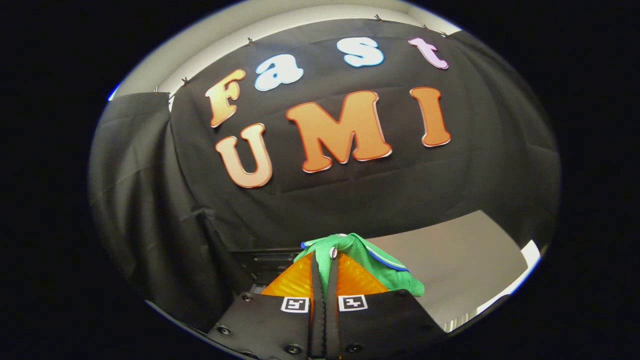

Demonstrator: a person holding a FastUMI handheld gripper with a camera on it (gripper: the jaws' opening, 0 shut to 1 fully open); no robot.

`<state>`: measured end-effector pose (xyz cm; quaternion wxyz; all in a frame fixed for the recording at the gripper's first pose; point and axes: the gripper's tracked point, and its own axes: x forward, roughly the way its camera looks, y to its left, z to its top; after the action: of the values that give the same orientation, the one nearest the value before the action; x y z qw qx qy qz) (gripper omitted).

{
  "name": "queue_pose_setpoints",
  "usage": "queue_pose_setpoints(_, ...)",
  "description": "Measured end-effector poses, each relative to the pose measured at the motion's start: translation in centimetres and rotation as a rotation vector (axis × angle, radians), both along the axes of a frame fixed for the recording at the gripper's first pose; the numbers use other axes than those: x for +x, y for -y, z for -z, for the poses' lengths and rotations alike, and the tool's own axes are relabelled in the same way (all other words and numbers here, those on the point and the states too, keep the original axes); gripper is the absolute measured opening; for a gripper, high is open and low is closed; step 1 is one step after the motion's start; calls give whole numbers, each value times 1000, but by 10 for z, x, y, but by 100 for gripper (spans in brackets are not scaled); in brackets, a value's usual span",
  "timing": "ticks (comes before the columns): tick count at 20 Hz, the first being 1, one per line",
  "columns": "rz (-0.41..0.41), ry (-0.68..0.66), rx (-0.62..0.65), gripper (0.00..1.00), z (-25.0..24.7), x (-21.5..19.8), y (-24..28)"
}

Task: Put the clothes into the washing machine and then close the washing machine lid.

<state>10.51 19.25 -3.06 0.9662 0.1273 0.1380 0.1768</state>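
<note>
Pinched nearly together, the fingers (324,260) clamp a green garment (372,260), which drapes over their tips above the grey bench (460,255). With so little cloth gripped, it could slip loose before reaching the washing machine.

A soft green cloth garment with blue trim (380,265), finely woven and matt, is pinched in the closed claw (324,260), whose fingers (295,280) look like ribbed, glossy plastic. The grey surface (465,255) beyond is smooth and matt.
</note>
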Motion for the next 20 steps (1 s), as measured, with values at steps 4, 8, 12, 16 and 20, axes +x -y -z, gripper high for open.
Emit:
queue_pose_setpoints(4, -124, -9, 27, 8, 0, -5, -87)
queue_pose_setpoints(8, -208, -63, -2, 8, 33, 7, -149)
queue_pose_setpoints(12, -258, -179, -39, 8, 96, 26, -188)
queue_pose_setpoints(16, -293, -313, -114, 8, 171, 45, -215)
queue_pose_setpoints(20, -321, -439, -153, 8, 249, 65, -241)
